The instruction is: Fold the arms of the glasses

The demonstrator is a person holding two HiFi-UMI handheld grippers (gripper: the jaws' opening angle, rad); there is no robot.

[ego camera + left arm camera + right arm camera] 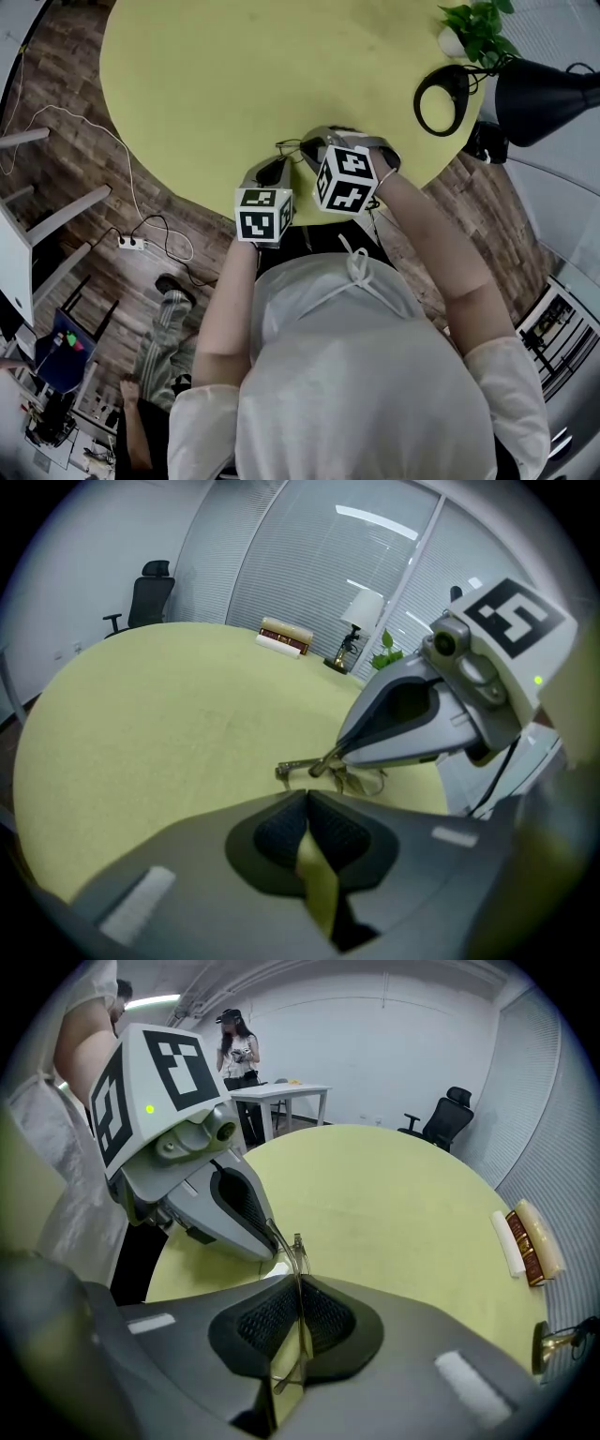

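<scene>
While the right gripper (298,1281) is clamped shut on the glasses (297,1244) at the yellow table's (234,75) 6 o'clock edge, the left gripper (307,795) sits closed and empty at their 10 o'clock, and one arm looks unfolded, so I'd say folding's barely started.

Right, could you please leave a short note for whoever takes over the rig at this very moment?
Right tongs: shut on the glasses, with the frame edge-on between the pads.
Left tongs: shut, tips right at the glasses; I can't confirm they pinch an arm.
Glasses: at the near edge of the table, between both tongs.
Done: glasses gripped.
Left: fold both arms; no fold visible yet.
</scene>
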